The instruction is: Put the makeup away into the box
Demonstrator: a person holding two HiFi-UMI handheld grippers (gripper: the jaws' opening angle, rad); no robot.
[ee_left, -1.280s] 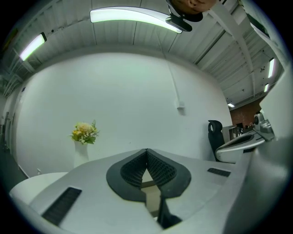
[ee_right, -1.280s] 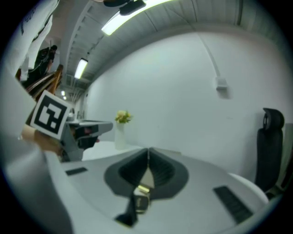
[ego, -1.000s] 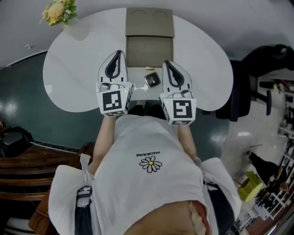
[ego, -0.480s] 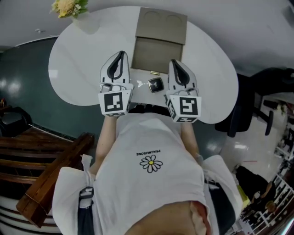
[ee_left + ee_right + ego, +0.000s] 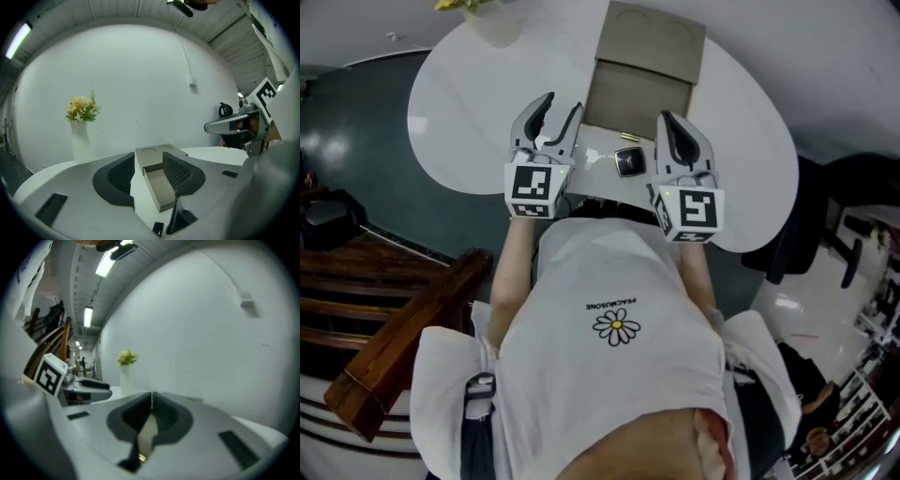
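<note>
Makeup compact lies between both grippers, near the table edge, behind their tips. Left gripper jaws are opening, empty, box ahead; right gripper jaws together, empty.

The open tan cardboard box sits centrally, reachable from above. A small black compact lies just before it, a white flower vase far left.

I find the box centred at the far edge of the table; the compact before it (toward the near edge); the vase at the far-left edge.
</note>
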